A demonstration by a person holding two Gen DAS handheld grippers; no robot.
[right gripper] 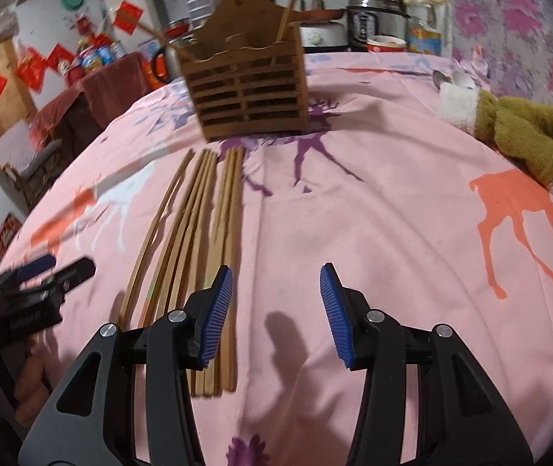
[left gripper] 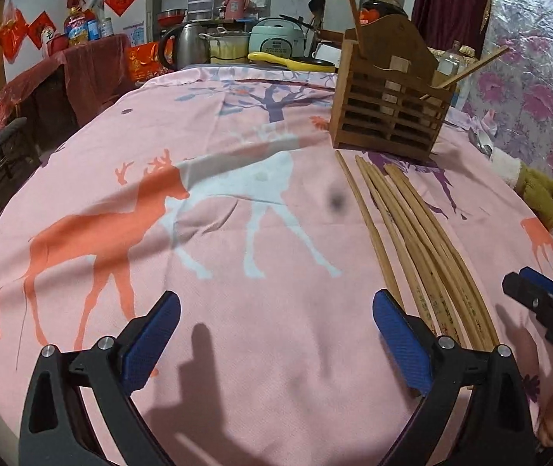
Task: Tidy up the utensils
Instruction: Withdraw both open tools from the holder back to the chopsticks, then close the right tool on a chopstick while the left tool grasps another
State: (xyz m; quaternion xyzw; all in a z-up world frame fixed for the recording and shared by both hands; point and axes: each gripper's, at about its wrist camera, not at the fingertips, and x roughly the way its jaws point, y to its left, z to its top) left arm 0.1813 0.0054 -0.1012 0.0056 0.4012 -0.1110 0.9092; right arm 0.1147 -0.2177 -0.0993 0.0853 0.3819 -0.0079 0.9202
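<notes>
Both hand-held grippers, left [left gripper: 276, 343] and right [right gripper: 276, 316], spread and empty. Long brown wooden chopsticks [left gripper: 412, 240] bunched near table's front edge, before slatted wooden holder [left gripper: 390, 112]. Likely risk: pinching several, scattering neighbours.

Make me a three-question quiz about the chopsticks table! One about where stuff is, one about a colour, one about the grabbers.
1. Where do the loose chopsticks lie?
A. On the cloth in front of the wooden holder
B. Inside a pot
C. On a chair

2. What colour are the gripper pads?
A. Red
B. Blue
C. Green

3. What is the right gripper doing?
A. Clamped on a spoon
B. Squeezing a chopstick
C. Open, holding nothing

Answers:
1 A: they lie side by side on the pink tablecloth, below the holder.
2 B: both wrist views show blue pads.
3 C: only bare cloth shows between its pads.
</notes>
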